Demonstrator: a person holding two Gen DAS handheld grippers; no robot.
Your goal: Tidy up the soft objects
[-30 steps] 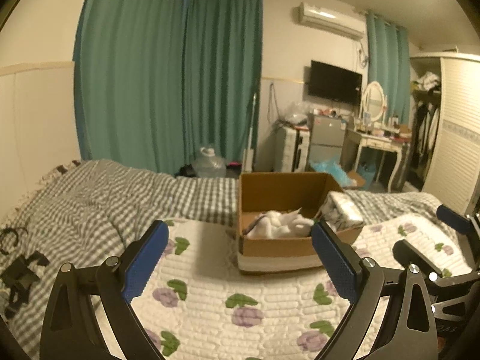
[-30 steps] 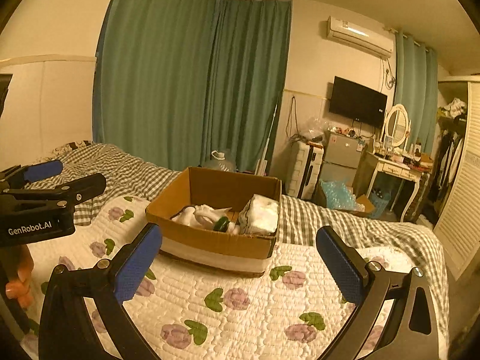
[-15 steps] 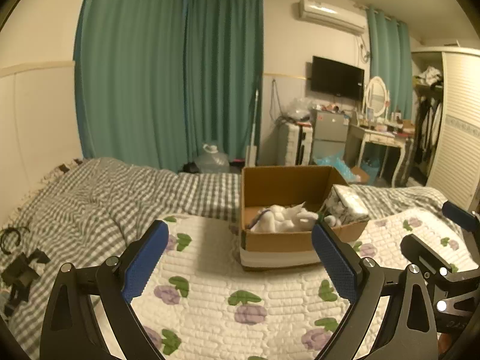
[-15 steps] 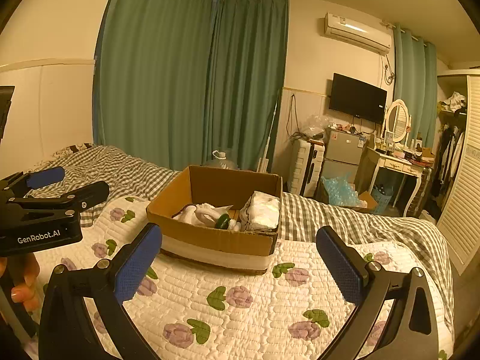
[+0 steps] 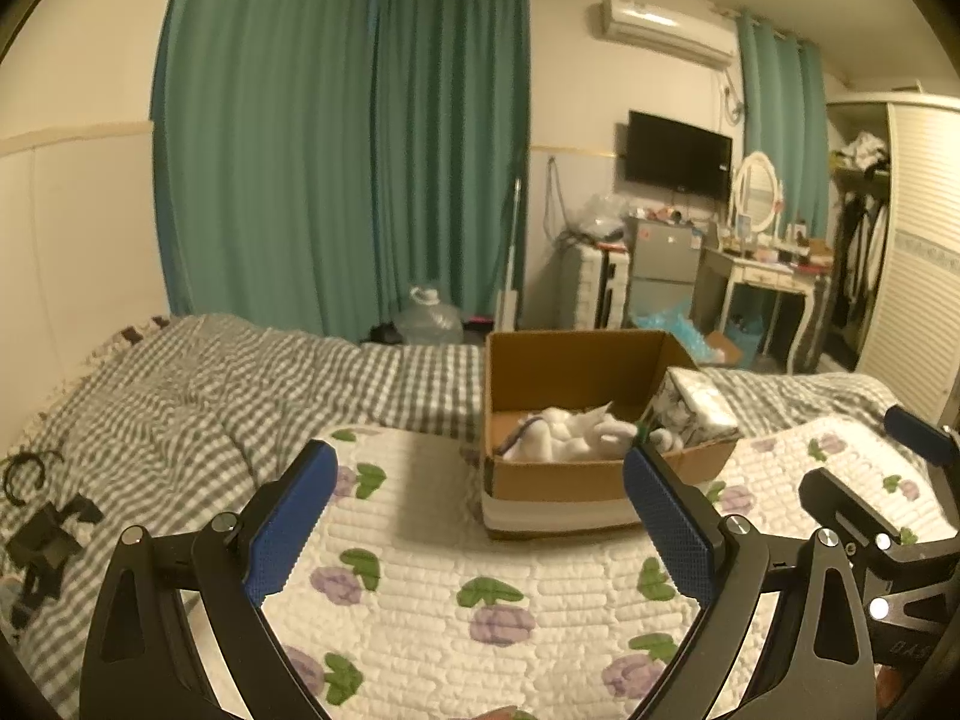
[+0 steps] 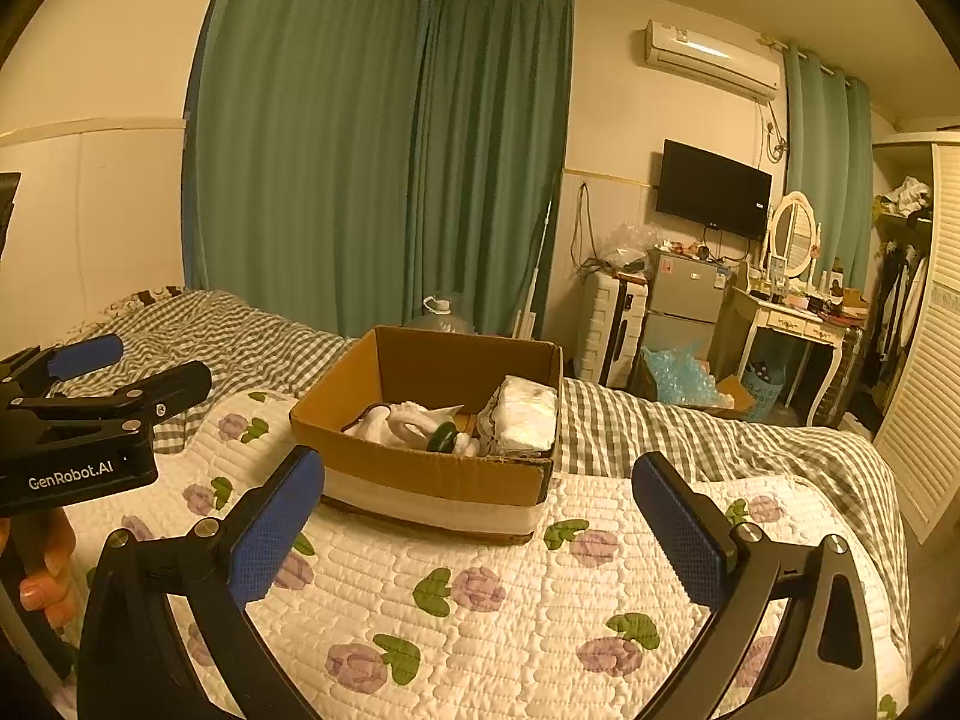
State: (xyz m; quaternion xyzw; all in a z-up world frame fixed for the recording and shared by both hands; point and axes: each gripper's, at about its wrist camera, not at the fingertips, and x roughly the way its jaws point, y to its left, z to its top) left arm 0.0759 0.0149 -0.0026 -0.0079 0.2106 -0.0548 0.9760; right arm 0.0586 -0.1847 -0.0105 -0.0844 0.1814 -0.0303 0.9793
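Presently both tools are raised over the bed, neither in contact with anything; the left gripper [image 5: 474, 516] has its blue pads spread wide and nothing between them; the right gripper [image 6: 480, 522] is spread equally wide and is likewise empty.

Ahead of both, and well beyond the fingertips, a cardboard box [image 6: 420, 468] sits on the floral quilt [image 6: 480, 618]; from the left gripper it lies forward and to the right; from the right gripper it lies forward and slightly left. Inside it are a white plush toy [image 5: 570, 435] lying low toward the near wall, something small and dark green [image 6: 445, 437] beside it which I cannot identify, and a white wrapped soft pack [image 6: 527, 417] leaning against the box's right wall. The pack appears propped on edge, in my judgement because the toy takes up the floor of the box.

No loose soft item is visible on the quilt near either gripper. A grey checked blanket [image 5: 210, 396] covers the bed beyond and to the left; dark straps [image 5: 45, 534] lie on it, far left of the left gripper.

Judgement: the wide, empty stance suits either a finished sorting or readiness for a further item; which one cannot be settled from this position.
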